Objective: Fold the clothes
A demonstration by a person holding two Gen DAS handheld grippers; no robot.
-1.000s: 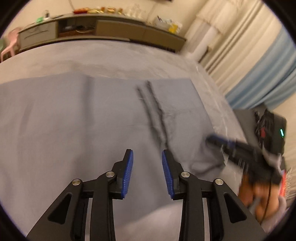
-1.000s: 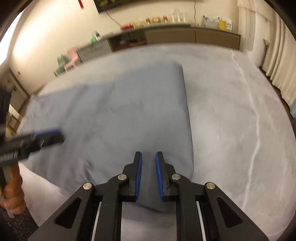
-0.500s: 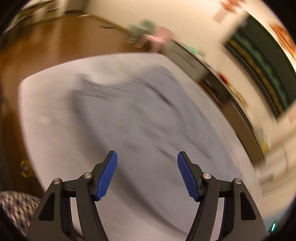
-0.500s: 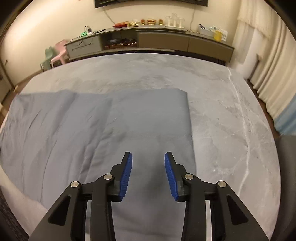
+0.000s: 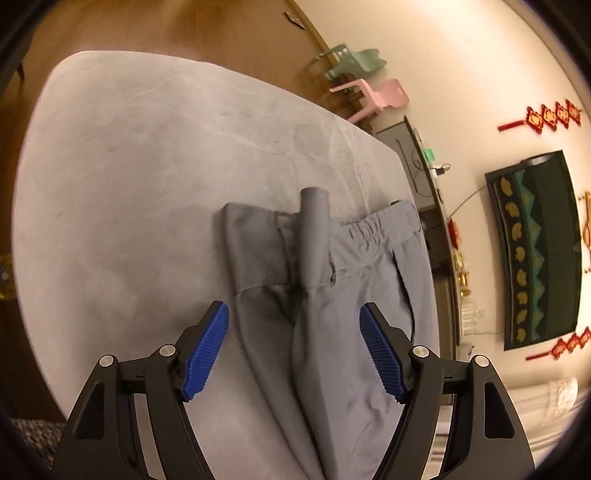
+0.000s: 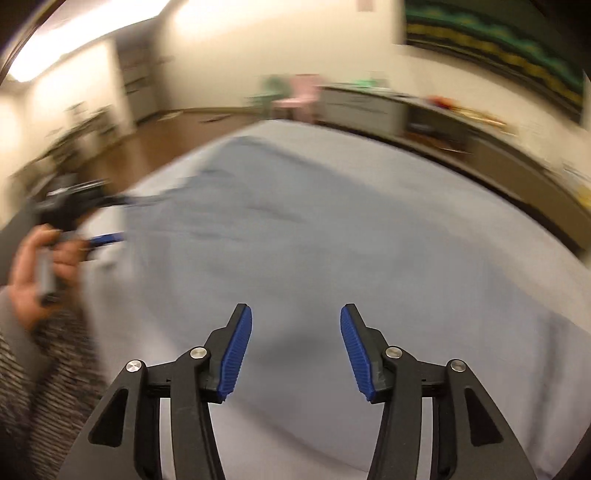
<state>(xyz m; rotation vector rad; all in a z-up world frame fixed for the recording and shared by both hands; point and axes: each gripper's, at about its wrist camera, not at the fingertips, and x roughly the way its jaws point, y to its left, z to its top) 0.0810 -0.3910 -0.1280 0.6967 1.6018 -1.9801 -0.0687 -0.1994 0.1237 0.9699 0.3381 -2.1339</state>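
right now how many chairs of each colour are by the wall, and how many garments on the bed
green chair: 1
pink chair: 1
grey trousers on the bed: 1
total: 3

Cream wall [image 5: 461, 74], wood floor [image 5: 147, 26], 2 plastic chairs [image 5: 369, 85].

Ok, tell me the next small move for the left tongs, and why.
Probably lower the left tongs onto the waistband end of the grey trousers and close. They are open, nothing between the pads, and the cloth lies just ahead on the bed.
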